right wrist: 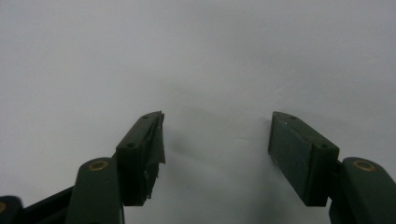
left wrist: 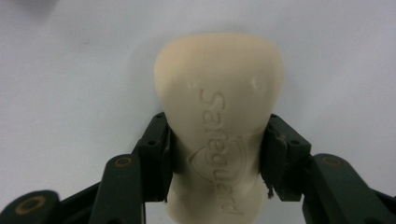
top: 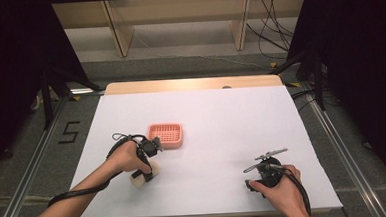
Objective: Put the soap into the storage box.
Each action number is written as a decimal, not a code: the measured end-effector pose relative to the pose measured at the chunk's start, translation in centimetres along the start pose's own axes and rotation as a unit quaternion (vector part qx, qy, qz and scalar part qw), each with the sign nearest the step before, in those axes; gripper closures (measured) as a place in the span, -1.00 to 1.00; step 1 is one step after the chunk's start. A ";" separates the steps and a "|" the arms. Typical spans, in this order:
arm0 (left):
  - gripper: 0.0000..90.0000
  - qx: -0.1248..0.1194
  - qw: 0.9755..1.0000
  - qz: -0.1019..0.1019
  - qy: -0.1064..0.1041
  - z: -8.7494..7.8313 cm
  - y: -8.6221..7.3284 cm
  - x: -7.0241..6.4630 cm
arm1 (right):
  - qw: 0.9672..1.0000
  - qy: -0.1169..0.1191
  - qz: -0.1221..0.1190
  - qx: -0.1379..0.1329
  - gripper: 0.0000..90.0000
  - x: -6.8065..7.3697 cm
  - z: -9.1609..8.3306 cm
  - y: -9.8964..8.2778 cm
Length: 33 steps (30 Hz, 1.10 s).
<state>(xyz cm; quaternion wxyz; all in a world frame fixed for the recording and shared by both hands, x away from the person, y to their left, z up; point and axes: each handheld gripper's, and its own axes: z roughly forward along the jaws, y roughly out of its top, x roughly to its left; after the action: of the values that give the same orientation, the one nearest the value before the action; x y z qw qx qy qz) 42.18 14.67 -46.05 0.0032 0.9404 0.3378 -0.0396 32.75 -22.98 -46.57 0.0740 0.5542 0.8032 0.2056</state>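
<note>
Left gripper view: soap bar (left wrist: 217,121) clamped between left tool (left wrist: 217,161) pads.

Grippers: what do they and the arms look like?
Both are black. The left gripper and right gripper each have two dark blocky jaws with brass-coloured pivot pins. A black cable trails along the left forearm. The right carries a grey plate. Forearms bare, no sleeves.

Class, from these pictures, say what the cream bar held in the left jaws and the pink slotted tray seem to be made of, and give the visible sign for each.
Cream bar: likely soap; matte, waxy surface, rounded edges, a brand word pressed into it. Pink slotted tray: probably moulded plastic; even colour, a grid of slots, rounded rim, though too small to be sure.
</note>
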 end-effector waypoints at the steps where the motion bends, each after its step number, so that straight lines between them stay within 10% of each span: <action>1: 0.10 0.000 1.000 -0.001 0.000 0.0 0.0 0.0 | 1.000 0.000 0.000 0.000 -0.19 0.0 0.0 0.0; 33: 0.10 -0.055 0.997 0.046 0.016 -2.3 -1.4 0.0 | 1.000 -0.003 0.022 0.000 -0.19 0.3 -0.2 0.0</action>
<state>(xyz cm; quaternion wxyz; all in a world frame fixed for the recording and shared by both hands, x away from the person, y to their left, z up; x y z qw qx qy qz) 41.40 15.84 -43.75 0.0514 0.9539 0.2955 -0.0060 32.57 -22.77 -46.33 0.0720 0.5723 0.7907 0.2052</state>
